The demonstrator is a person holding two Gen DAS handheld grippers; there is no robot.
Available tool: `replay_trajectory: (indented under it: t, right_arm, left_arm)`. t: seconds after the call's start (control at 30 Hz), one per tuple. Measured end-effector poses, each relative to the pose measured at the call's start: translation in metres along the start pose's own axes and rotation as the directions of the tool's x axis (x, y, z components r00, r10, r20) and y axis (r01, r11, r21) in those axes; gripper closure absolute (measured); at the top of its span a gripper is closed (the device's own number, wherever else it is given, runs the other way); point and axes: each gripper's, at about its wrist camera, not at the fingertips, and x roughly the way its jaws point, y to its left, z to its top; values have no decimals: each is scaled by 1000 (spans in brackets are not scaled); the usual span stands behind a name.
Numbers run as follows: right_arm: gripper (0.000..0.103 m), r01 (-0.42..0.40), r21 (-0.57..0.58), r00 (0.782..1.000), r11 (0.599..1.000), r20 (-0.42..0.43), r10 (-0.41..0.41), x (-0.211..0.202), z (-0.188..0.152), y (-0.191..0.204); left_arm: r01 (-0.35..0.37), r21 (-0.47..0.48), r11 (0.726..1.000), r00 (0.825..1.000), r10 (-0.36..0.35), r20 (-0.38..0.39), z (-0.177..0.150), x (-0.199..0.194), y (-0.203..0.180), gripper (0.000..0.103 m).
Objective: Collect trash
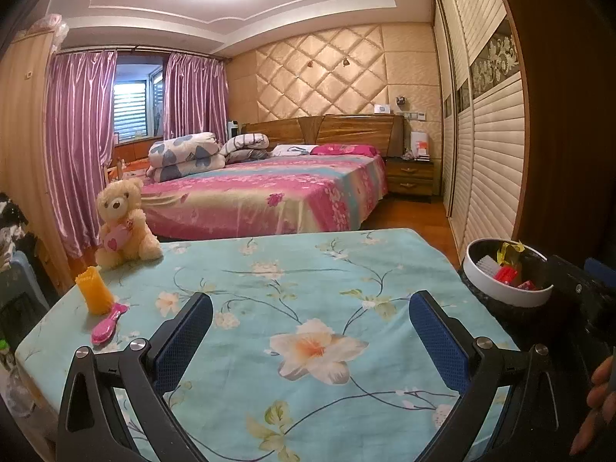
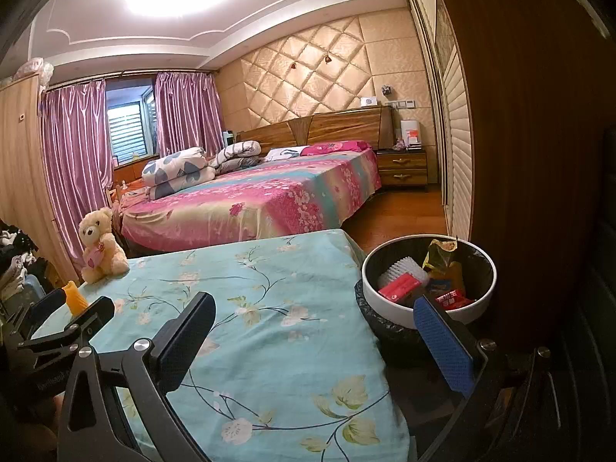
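Both claws, the left gripper [image 1: 310, 340] and right gripper [image 2: 313, 337], are gaping wide, holding nothing. Wrappers [image 2: 423, 287] are sitting in the bin [image 2: 427, 313] at three o'clock; collecting seems finished, so withdrawing is probably next.

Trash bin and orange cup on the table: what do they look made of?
Trash bin: smooth white band at the rim, probably glossy plastic, with a crinkled black film bag bunched below it. Orange cup: translucent, evenly coloured, with a notched rim; likely moulded plastic, though the look leaves silicone open. It stands on a printed floral tablecloth, apparently fabric.
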Motion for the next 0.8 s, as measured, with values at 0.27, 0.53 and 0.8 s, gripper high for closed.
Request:
replay_trajectory:
  t: [0.27,0.53,0.8]
  right_arm:
    - [0,-3,-1,1000,1000,-3,3,0,0,1]
    - [0,-3,-1,1000,1000,-2,3,-1,0,1]
    - [0,-4,-1,1000,1000,-1,4,-1,0,2]
  left_arm:
    - [4,-1,1000,1000,-4,-5,-1,1,0,1]
    - [10,2,1000,1000,-10,-4,-2,1,0,1]
    - [12,3,1000,1000,-12,-6,-2,1,0,1]
